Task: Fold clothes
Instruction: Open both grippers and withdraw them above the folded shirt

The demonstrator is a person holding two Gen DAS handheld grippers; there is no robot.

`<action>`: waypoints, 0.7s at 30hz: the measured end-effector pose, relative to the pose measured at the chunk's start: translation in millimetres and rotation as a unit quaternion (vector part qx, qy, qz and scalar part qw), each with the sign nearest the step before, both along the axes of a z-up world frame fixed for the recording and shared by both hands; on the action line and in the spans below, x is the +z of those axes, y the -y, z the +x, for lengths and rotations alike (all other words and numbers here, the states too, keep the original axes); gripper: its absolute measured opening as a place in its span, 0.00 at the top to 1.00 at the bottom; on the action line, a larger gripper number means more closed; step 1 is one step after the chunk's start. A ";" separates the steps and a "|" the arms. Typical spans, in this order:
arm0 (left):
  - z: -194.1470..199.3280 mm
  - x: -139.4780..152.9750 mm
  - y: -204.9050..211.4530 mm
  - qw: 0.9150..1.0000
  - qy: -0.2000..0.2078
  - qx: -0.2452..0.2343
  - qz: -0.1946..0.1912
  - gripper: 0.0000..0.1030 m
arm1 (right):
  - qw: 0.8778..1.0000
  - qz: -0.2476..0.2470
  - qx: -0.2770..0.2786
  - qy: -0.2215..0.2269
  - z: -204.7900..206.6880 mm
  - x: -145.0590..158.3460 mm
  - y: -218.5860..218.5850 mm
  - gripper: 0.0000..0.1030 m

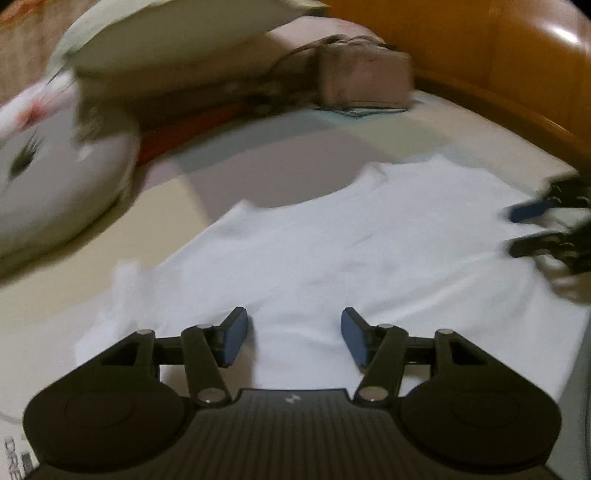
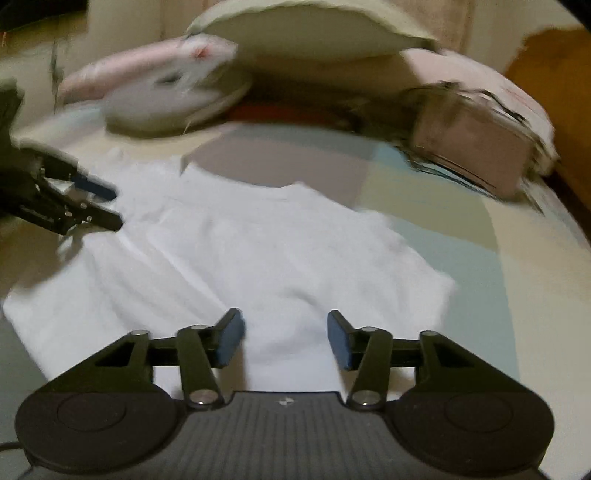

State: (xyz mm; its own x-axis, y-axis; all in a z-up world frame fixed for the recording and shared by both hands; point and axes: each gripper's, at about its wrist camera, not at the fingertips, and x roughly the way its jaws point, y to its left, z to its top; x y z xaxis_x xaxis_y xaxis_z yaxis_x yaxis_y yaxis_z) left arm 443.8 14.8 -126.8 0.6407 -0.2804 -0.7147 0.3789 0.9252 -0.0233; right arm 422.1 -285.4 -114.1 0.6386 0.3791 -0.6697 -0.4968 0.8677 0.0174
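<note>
Across the middle of the bed we see a white garment (image 1: 332, 251) spread nearly flat on the pale patchwork bedcover (image 1: 258, 147), its curved neckline toward the pillows and faint creases running over its surface. Our left gripper (image 1: 293, 338) hangs low over the garment's near edge with its blue-padded fingers (image 1: 234, 339) spread wide apart, only white cloth showing in the gap and nothing pinched. Our right gripper (image 2: 285, 339) sits likewise at the near edge on its side, fingers well apart and empty, cloth beneath them. Each tool shows up in the other's view: the right one at the garment's far right edge (image 1: 546, 229), the left one at the far left edge (image 2: 74, 206), both blurred and with their fingers parted; whether they touch the cloth there we cannot tell. Beyond the garment lie a round grey cushion (image 1: 55, 184), a large cream pillow (image 1: 177, 33), a strip of red fabric (image 1: 184, 133) and a folded brownish-pink stack (image 1: 365, 74). A glossy wooden bed frame (image 1: 498, 66) curves round the right side.
</note>
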 end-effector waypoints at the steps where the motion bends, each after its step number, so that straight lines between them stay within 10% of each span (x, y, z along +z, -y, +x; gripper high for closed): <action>1: 0.4 1.7 -12.8 1.000 -0.009 0.016 -0.021 0.44 | 1.000 0.011 -0.014 -0.006 -2.3 1.0 13.2 0.44; 11: -63.3 30.7 -38.1 1.000 -0.004 0.026 -0.010 0.39 | 0.998 0.044 -0.051 -0.002 -36.9 19.6 37.6 0.42; 21: -131.8 45.1 -24.5 0.998 0.018 -0.032 0.049 0.31 | 0.997 -0.049 -0.056 0.018 -82.3 35.0 30.1 0.37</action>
State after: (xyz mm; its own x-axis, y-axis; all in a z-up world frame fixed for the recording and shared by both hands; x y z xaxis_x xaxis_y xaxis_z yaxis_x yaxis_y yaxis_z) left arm 312.0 39.3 -81.7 0.6496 -0.2505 -0.7179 0.4356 0.8965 0.0814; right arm 339.8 -315.5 -79.2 0.6978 0.2378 -0.6757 -0.3954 0.9144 -0.0866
